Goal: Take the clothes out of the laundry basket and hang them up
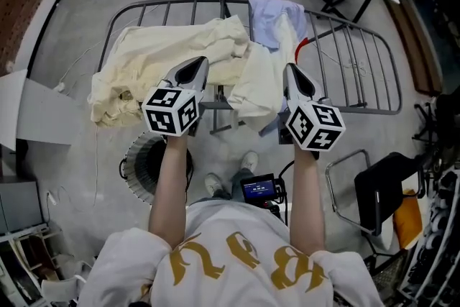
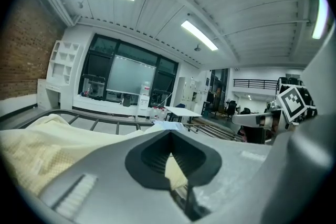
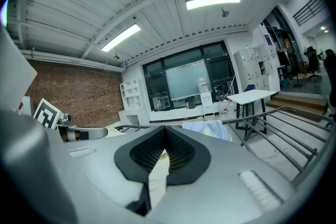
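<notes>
Clenched, both jaws, on the cream garment point(image 1: 169, 54) (left gripper point(image 1: 195, 67) and right gripper point(image 1: 291, 72) side by side, equally near), spread lengthwise across the drying rack point(image 1: 370, 110), bulk toward the rack's left end.

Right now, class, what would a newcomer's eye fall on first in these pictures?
A big cream-yellow cloth lies heaped over the grey metal drying rack, mid head view. The left gripper is shut on its edge, the right gripper on a whiter fold beside it. A light blue garment hangs on the rack's far rail.
</notes>
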`<action>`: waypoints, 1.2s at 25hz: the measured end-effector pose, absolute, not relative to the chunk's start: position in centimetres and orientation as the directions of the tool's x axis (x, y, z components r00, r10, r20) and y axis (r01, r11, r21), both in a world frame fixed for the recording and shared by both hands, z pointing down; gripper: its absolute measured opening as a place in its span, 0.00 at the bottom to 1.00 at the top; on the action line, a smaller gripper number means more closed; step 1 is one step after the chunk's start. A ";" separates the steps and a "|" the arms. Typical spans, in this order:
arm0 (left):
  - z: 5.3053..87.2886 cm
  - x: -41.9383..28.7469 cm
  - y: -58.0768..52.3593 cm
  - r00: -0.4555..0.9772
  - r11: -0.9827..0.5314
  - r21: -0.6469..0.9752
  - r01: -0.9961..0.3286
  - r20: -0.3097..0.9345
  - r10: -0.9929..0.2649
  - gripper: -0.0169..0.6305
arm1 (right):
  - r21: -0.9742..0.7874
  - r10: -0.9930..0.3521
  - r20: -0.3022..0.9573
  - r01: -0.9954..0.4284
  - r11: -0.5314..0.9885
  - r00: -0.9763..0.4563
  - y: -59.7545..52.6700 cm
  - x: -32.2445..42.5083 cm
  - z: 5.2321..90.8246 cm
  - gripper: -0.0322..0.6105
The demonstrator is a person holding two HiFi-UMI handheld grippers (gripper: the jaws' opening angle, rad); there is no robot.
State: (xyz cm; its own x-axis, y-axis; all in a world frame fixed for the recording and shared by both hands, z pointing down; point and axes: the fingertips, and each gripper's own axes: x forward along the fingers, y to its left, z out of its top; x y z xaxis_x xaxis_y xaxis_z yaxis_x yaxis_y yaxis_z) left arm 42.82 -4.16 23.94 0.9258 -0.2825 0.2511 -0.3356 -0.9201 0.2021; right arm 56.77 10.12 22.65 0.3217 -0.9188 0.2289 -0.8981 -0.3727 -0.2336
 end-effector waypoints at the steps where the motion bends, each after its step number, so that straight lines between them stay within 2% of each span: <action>1: 24.1 42.7 -4.2 0.926 -0.919 0.207 -0.335 0.253 -0.280 0.03 | -0.240 -0.919 0.229 -0.896 -0.373 0.321 10.1 56.7 22.7 0.09; 6: 24.1 42.8 -4.4 0.935 -0.914 0.248 -0.322 0.235 -0.266 0.03 | -0.326 -0.934 0.213 -0.881 -0.344 0.286 9.5 56.7 22.8 0.09; 30: 25.0 44.0 -4.6 0.936 -0.903 0.287 -0.320 0.246 -0.254 0.03 | -0.322 -0.951 0.241 -0.908 -0.268 0.195 8.2 56.6 24.0 0.09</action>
State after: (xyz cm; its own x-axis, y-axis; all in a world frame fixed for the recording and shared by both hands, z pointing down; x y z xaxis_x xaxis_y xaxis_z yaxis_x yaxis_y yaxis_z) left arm 43.97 -4.63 25.00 0.9355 -0.2538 0.2458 -0.3203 -0.9027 0.2871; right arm 56.60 8.18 23.97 0.1948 -0.9509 0.2407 -0.9081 -0.2676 -0.3222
